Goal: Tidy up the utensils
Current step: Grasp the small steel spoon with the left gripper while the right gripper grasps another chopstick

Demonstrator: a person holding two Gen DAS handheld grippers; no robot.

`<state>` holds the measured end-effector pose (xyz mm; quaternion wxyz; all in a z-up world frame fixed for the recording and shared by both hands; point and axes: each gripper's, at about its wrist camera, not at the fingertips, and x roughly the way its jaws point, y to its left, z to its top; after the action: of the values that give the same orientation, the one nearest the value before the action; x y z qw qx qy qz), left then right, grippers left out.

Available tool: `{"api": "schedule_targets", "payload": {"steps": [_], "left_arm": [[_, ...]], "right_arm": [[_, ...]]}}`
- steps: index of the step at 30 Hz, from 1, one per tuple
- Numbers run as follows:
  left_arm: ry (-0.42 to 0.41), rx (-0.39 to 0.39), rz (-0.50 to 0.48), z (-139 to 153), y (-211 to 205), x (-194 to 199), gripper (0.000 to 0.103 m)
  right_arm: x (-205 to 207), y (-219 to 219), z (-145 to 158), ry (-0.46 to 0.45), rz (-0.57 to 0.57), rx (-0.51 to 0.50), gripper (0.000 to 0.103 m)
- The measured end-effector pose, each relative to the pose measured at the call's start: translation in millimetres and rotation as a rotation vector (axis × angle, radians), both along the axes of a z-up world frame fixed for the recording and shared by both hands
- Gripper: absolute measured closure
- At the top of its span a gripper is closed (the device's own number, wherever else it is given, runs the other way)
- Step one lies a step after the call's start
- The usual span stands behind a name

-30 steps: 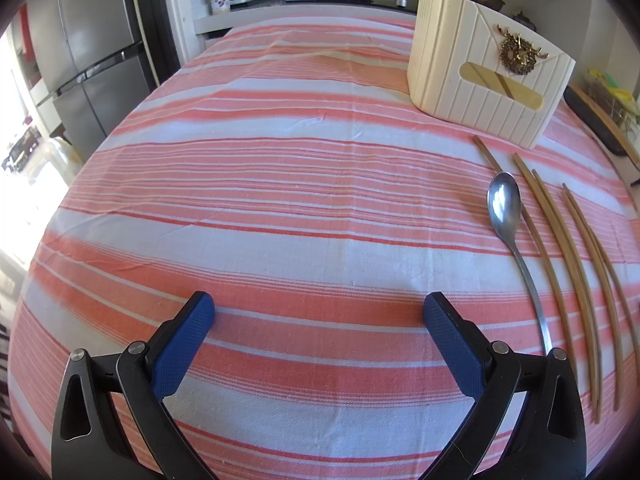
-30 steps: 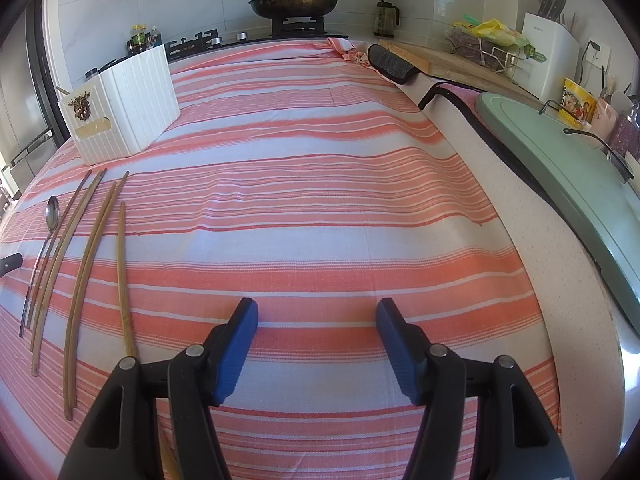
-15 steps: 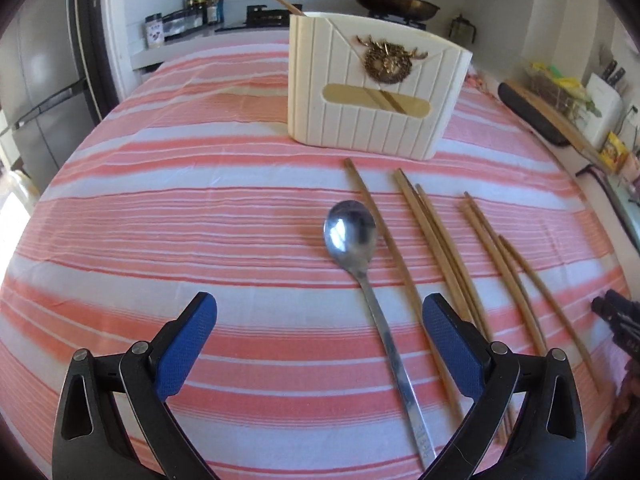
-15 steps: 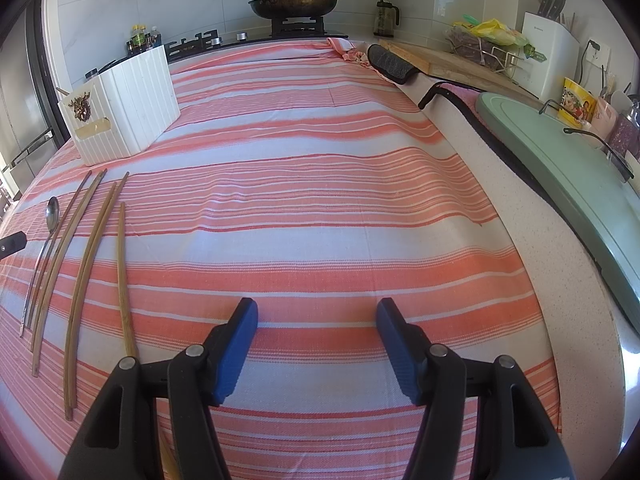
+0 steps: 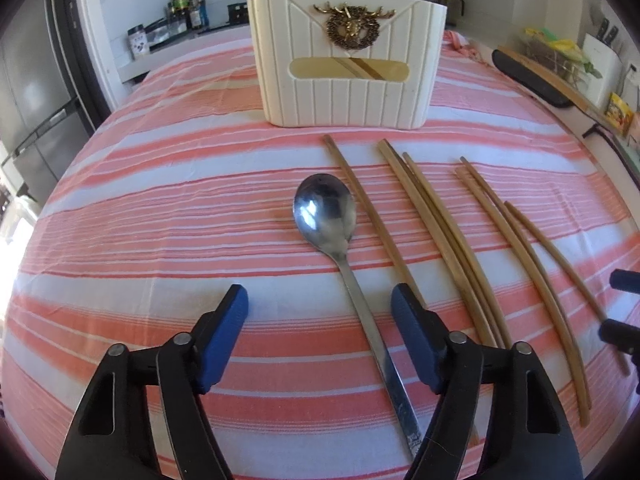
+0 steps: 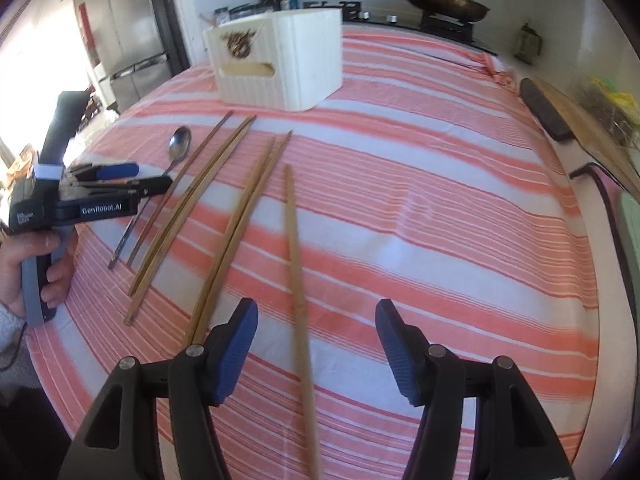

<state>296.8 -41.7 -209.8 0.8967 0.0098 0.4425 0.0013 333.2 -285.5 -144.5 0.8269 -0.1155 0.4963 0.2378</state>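
A steel spoon (image 5: pixel 326 216) lies on the striped cloth, bowl towards a cream utensil holder (image 5: pixel 348 92) with one chopstick in it. My left gripper (image 5: pixel 320 312) hangs low over the spoon's handle; its jaws are closing, the handle lies between them, and the pads do not touch it. Several wooden chopsticks (image 5: pixel 432 220) lie to the right of the spoon. In the right wrist view my right gripper (image 6: pixel 316 320) is open above a single chopstick (image 6: pixel 294 232) that runs between its fingers. The spoon (image 6: pixel 180 146), holder (image 6: pixel 280 68) and left gripper (image 6: pixel 140 178) show there too.
A person's hand (image 6: pixel 24 264) holds the left gripper at the table's left edge. A wok (image 6: pixel 444 0) sits on the stove behind the table. A wooden board (image 6: pixel 592 128) lies along the counter on the right. A fridge (image 5: pixel 32 80) stands far left.
The left gripper swung right, from bare cloth to over the spoon's handle, and its jaws narrowed. The right gripper swung left to over the single chopstick.
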Motion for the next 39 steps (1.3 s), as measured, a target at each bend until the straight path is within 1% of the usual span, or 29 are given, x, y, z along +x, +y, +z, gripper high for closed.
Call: {"api": "schedule_targets", "payload": {"steps": [1, 2, 3, 4, 7, 8, 10, 12, 15, 18, 21, 24, 25, 26, 27, 28, 29, 30, 31, 32, 34, 35, 39], "left_arm": [[-0.003, 0.000, -0.010, 0, -2, -1, 0.040], [-0.006, 0.004, -0.016, 1, -3, -2, 0.048], [-0.010, 0.008, -0.021, 1, -4, -4, 0.052], [-0.013, 0.011, -0.027, 1, -4, -5, 0.060], [-0.018, 0.027, -0.030, 2, -4, -7, 0.077], [-0.019, 0.035, -0.025, 3, -2, -8, 0.079], [-0.020, 0.033, -0.011, 2, 5, -9, 0.079], [-0.018, 0.033, 0.003, 1, 13, -10, 0.079], [-0.012, 0.030, 0.010, 2, 26, -12, 0.079], [0.002, 0.017, 0.008, 3, 39, -16, 0.079], [0.026, -0.007, 0.005, 4, 54, -19, 0.079], [0.058, -0.061, -0.006, 5, 71, -20, 0.077], [0.068, -0.078, -0.015, 6, 76, -20, 0.077], [0.076, -0.093, -0.020, 6, 80, -20, 0.076], [0.084, -0.107, -0.023, 6, 83, -21, 0.074], [0.091, -0.127, -0.032, 7, 86, -22, 0.068], [0.096, -0.149, -0.044, 7, 88, -23, 0.057], [0.099, -0.164, -0.051, 8, 89, -24, 0.048], [0.100, -0.166, -0.054, 10, 89, -25, 0.029], [0.091, -0.159, -0.058, 12, 88, -26, 0.018], [0.083, -0.142, -0.086, 15, 81, -25, 0.015], [0.094, -0.125, -0.108, 15, 76, -21, 0.015], [0.140, -0.014, -0.182, 10, 55, -1, 0.015]], "right_arm": [[0, 6, -5, 0.003, 0.014, -0.025, 0.052], [1, 10, -9, 0.011, 0.020, -0.042, 0.057], [0, 12, -8, -0.009, 0.016, -0.038, 0.064], [0, 13, -8, -0.007, 0.010, -0.033, 0.079], [2, 6, -7, -0.009, -0.054, -0.020, 0.093], [2, 2, -7, -0.008, -0.078, -0.010, 0.094], [3, -7, -7, -0.017, -0.127, -0.011, 0.096], [2, -16, -7, -0.031, -0.183, -0.026, 0.096], [0, -35, -7, -0.034, -0.255, -0.018, 0.096], [-2, -50, -6, -0.035, -0.305, -0.024, 0.096], [-4, -56, -6, -0.027, -0.324, -0.040, 0.096], [-4, -57, -4, -0.006, -0.311, -0.060, 0.095], [-4, -57, -3, 0.002, -0.303, -0.064, 0.090], [-3, -56, -3, 0.011, -0.291, -0.064, 0.088], [-3, -55, -2, 0.020, -0.279, -0.070, 0.084], [-3, -54, -2, 0.030, -0.264, -0.071, 0.072], [-3, -53, -2, 0.039, -0.248, -0.067, 0.065], [-3, -52, -1, 0.049, -0.233, -0.062, 0.058], [-2, -52, -1, 0.062, -0.218, -0.060, 0.058], [-1, -52, -1, 0.079, -0.204, -0.059, 0.058], [3, -52, -2, 0.114, -0.181, -0.060, 0.058], [5, -52, -2, 0.130, -0.168, -0.061, 0.058], [23, -53, -2, 0.204, -0.135, -0.063, 0.058]]}}
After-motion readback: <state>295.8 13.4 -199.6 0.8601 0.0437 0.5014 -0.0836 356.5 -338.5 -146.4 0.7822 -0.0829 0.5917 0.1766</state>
